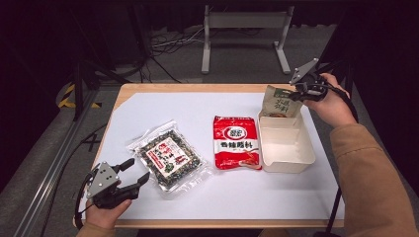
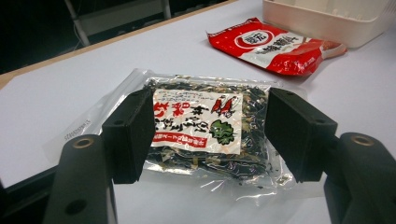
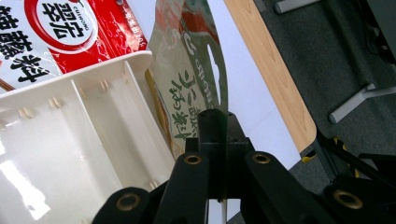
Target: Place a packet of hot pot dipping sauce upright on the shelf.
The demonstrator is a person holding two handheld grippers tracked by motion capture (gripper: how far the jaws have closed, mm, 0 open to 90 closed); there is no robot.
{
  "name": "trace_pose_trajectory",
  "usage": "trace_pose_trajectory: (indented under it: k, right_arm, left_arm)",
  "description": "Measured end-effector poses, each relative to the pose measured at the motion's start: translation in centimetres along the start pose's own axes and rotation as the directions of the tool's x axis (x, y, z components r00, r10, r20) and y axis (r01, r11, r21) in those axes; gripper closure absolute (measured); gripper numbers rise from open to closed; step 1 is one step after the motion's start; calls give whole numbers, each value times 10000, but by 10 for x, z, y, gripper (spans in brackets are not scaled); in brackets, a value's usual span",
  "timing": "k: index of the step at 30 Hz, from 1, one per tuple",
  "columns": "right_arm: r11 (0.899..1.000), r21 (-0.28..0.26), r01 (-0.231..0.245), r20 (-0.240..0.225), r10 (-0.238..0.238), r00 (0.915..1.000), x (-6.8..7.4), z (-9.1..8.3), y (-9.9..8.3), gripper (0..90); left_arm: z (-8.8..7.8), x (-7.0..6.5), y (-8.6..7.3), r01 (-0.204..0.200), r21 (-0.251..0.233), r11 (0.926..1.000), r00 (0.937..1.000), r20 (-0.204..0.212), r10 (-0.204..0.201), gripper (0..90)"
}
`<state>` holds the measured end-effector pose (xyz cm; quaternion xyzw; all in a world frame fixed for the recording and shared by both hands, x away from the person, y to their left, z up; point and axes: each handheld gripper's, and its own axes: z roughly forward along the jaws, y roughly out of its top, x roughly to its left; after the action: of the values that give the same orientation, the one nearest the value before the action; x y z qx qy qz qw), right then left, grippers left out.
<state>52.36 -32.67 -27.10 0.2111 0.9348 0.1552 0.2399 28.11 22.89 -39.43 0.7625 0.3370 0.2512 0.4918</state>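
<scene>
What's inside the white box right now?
The white box holds only the lower end of the beige packet, which the right gripper holds upright at its far end. That packet hides the box's far wall.

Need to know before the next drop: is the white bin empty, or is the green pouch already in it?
Partly in. The green pouch stands upright at the white bin's far end, pinched by the right gripper; the bin's floor looks bare.

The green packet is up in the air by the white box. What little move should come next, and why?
Probably lower the green packet a little into the white box. The right tongs pinch its top edge, its bottom already dips over the box's far end, and the box is bare inside.
</scene>
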Motion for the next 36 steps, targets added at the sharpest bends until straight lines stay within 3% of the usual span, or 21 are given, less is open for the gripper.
trace_pose_trajectory:
  k: [11, 18, 22, 25, 31, 36]
  right_arm:
    - [9999, 89, 125, -89, -125, 9999, 4, 7, 3, 897]
    - [9998, 15, -175, -113, 175, 9998, 4, 9, 1, 888]
    - [9990, -331, -291, 90, 294, 9995, 4, 5, 2, 786]
    - [9963, -775, -363, 290, 386, 9988, 5, 1, 2, 647]
    - [9862, -1495, -710, 322, 766, 9965, 7, -10, 1, 560]
    - [9756, -2104, -630, 792, 813, 9935, 13, -24, 2, 506]
  left_arm:
    - [0, 0, 0, -2, -2, 10000, 10000, 9, 2, 344]
    - [0, 0, 0, -2, 4, 10000, 10000, 22, 2, 344]
    - [1, 0, 1, -12, 11, 10000, 10000, 55, 12, 344]
    - [2, 0, 1, -33, 18, 10000, 10000, 77, 32, 344]
    - [4, 0, 2, -58, 17, 10000, 9999, 126, 58, 344]
    - [9, 0, 4, -82, 13, 10000, 9994, 343, 82, 344]
